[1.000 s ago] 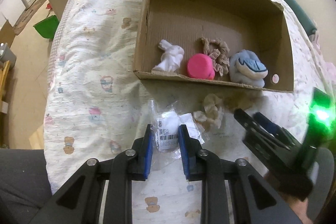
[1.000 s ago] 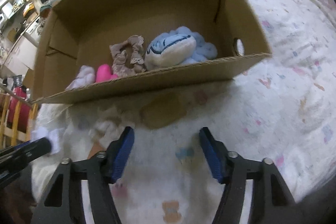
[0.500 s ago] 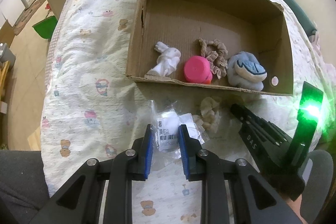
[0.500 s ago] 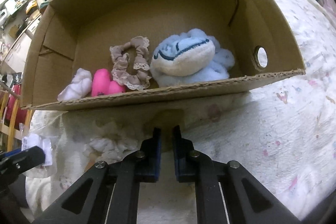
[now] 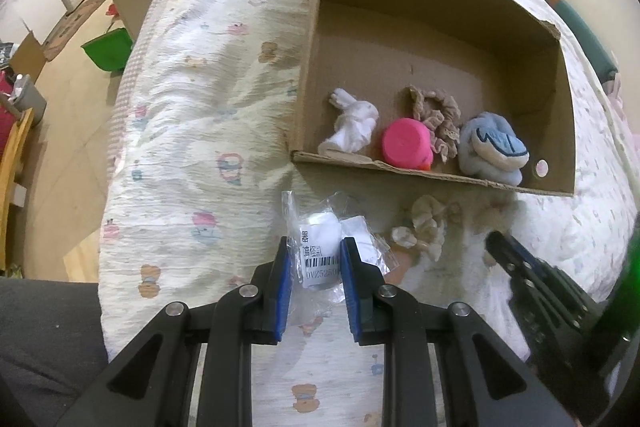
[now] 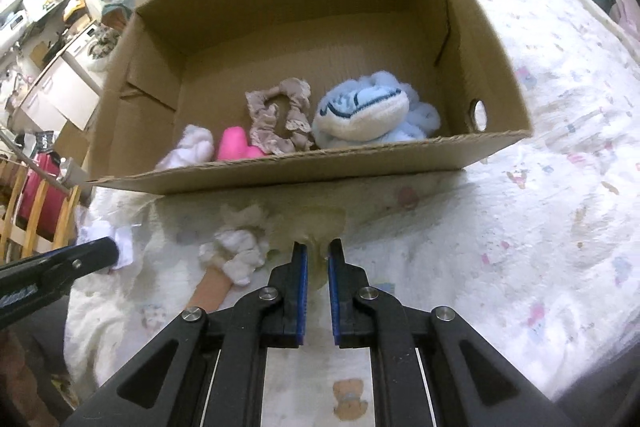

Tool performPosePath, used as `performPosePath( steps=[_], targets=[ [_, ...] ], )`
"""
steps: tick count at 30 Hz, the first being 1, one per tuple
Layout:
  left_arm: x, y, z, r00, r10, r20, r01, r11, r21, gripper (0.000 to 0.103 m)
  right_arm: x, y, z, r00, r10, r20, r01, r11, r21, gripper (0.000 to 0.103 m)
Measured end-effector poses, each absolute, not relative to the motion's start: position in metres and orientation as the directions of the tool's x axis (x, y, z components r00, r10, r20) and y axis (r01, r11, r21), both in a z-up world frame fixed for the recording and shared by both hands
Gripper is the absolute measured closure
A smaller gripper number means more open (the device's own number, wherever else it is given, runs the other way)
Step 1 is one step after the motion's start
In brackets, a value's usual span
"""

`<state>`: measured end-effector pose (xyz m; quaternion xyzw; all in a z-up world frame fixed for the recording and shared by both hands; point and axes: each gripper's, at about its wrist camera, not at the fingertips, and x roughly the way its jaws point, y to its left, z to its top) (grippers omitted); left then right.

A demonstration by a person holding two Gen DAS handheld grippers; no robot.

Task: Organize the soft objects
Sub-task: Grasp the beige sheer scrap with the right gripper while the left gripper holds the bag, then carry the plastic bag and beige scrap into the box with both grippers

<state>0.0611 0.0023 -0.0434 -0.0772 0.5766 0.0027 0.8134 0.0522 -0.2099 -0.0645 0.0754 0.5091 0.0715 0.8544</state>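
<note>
Down at six o'clock, the left gripper (image 5: 313, 259) clamps a clear plastic packet (image 5: 320, 251) with a barcode label. At one o'clock the cardboard box (image 5: 308, 51) holds soft toys. The right gripper (image 6: 316, 263) pinches a fold of yellowish cloth (image 6: 320, 227), beside a cream scrunchie (image 6: 236, 251).

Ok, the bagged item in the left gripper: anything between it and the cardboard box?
Only the box's near wall. The left gripper holds the plastic bag just before it. Inside along that wall lie the white plush and pink toy, so lift over and drop farther back.
</note>
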Motion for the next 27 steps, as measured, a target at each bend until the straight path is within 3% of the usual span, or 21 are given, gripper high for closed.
performPosePath(
  steps=[15, 27],
  targets=[
    [0.049, 0.000, -0.023, 0.438, 0.008, -0.899, -0.075, 0.997, -0.028, 0.082, 0.020, -0.218, -0.008, 0.566, 0.251, -0.785, -0.072, 0.964, 0.257, 0.092],
    [0.047, -0.007, 0.023, 0.581, -0.009, -0.814, -0.047, 0.998, -0.045, 0.082, 0.030, -0.229, 0.033, 0.645, 0.283, -0.710, -0.113, 0.954, 0.277, 0.092]
  ],
)
